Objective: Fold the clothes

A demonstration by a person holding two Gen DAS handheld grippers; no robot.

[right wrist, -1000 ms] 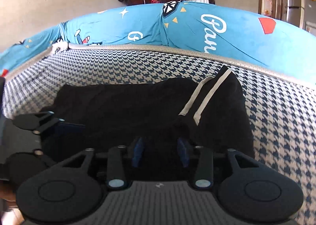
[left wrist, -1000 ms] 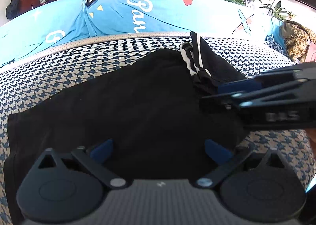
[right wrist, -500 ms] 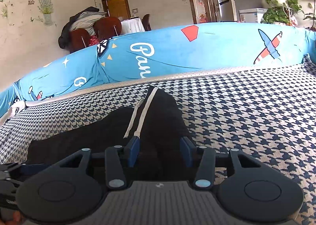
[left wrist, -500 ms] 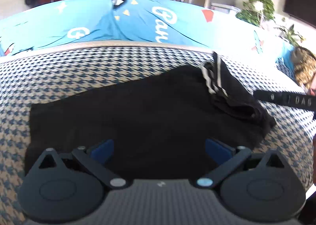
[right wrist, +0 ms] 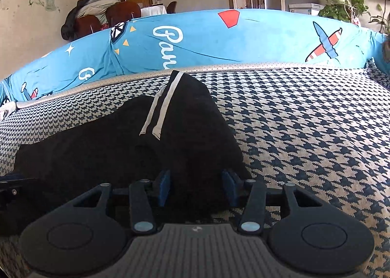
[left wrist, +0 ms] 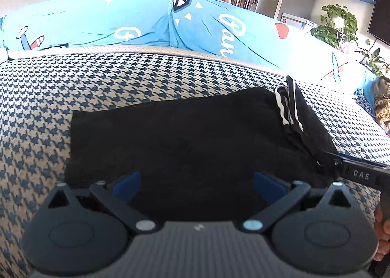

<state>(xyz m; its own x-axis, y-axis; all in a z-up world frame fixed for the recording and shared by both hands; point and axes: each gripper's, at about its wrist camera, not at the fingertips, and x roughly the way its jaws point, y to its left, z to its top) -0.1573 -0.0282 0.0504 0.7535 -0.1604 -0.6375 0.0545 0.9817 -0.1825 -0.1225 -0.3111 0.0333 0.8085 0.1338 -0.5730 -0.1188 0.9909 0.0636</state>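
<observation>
A black garment (left wrist: 182, 136) lies spread across the houndstooth sofa seat (left wrist: 121, 88). Its right end is folded over, showing white stripes (left wrist: 285, 107). My left gripper (left wrist: 197, 185) hovers open over the garment's near edge, with its blue pads wide apart and nothing between them. In the right wrist view the same garment (right wrist: 97, 146), with its stripes (right wrist: 160, 107), runs up into my right gripper (right wrist: 197, 187). Bunched black cloth fills the gap from pad to pad. From the left wrist view, the right gripper (left wrist: 341, 166) meets the garment's right end from the right.
A blue printed cover (right wrist: 219, 41) drapes the sofa back behind the seat. Bare houndstooth seat (right wrist: 304, 131) stretches to the right of the garment. A patterned brown cloth (left wrist: 382, 110) lies at the far right end. A hand (left wrist: 382, 229) shows at the right edge.
The right gripper has shifted from over the garment's middle to its right end, keeping the cloth between its pads. The left gripper drew left and stays open. The garment now lies flatter.
</observation>
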